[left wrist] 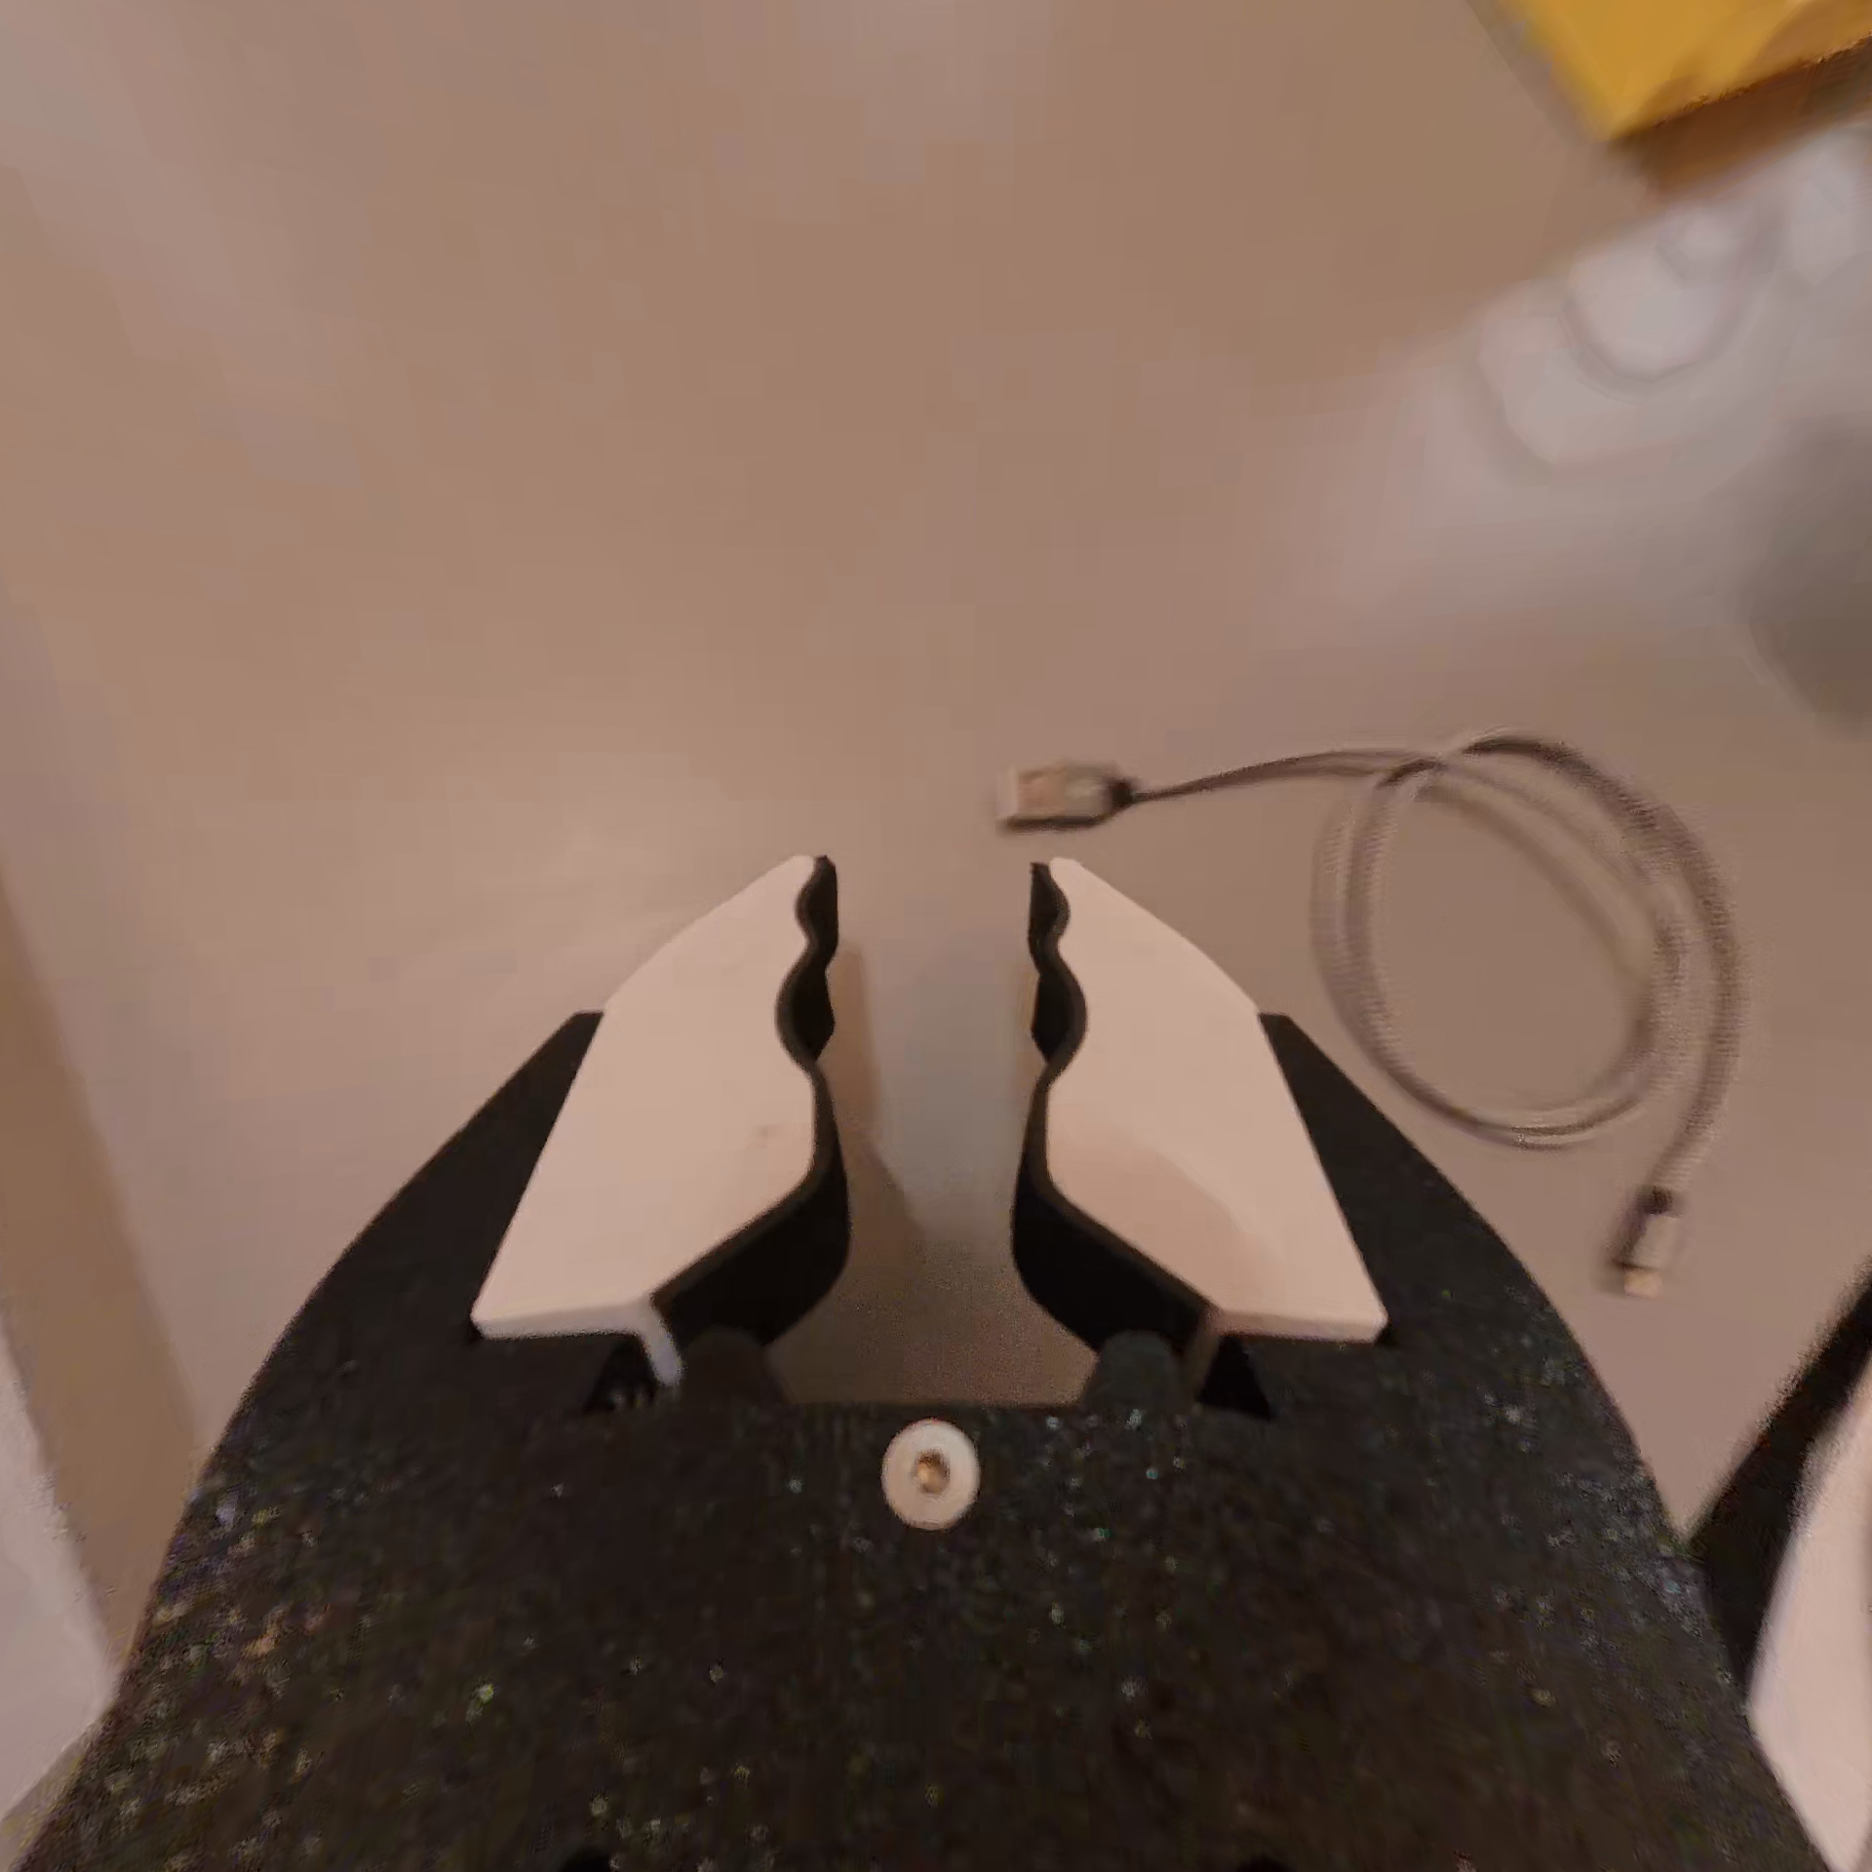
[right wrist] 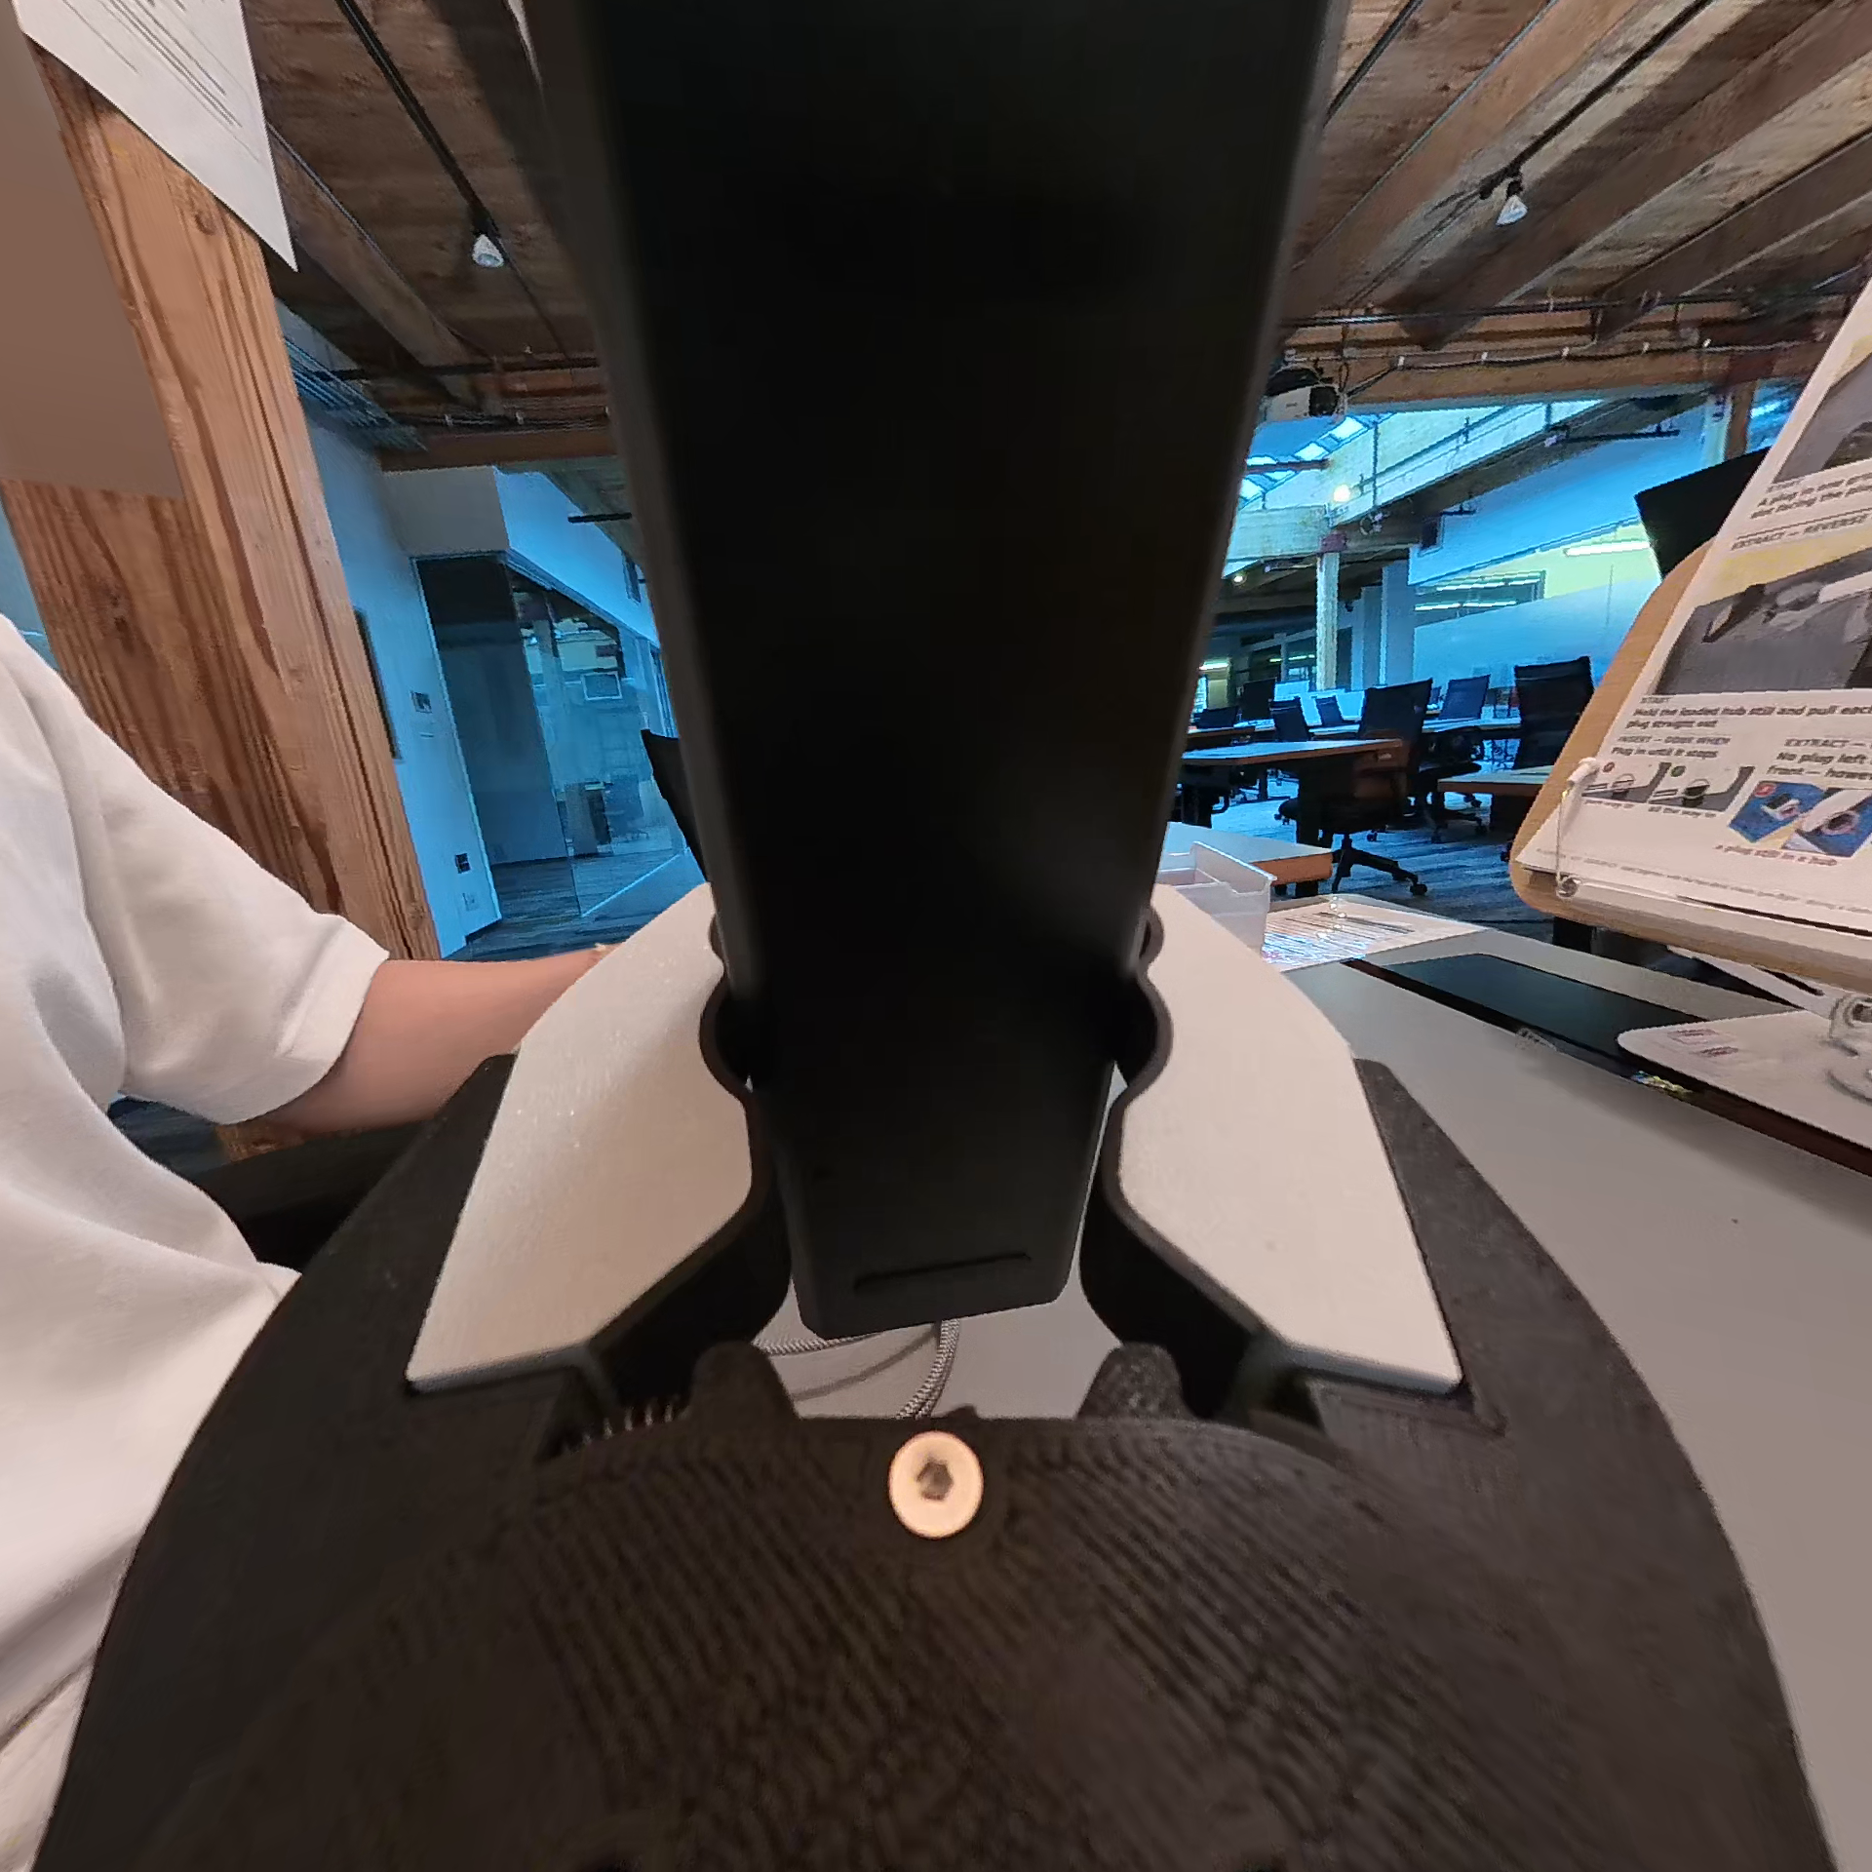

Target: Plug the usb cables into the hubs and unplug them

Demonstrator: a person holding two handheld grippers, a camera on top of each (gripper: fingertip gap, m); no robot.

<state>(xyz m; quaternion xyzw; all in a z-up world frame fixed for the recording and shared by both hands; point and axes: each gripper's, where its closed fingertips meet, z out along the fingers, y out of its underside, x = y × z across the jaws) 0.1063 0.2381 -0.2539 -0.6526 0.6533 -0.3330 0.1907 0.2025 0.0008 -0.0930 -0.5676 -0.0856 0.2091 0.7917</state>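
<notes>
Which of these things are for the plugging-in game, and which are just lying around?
For the job:
- black hub, clamped in the right tongs
- braided USB cable, lying loose on the table
- left tongs, open and empty

Just lying about:
- yellow thing at the table's far edge
- instruction sheet on a stand
- office chairs far behind

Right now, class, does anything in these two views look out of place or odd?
Nothing looks damaged or spilled. The silver USB cable lies loosely coiled and unplugged on the table; the right gripper holds the black hub raised on end, lengthwise between its fingers.
</notes>
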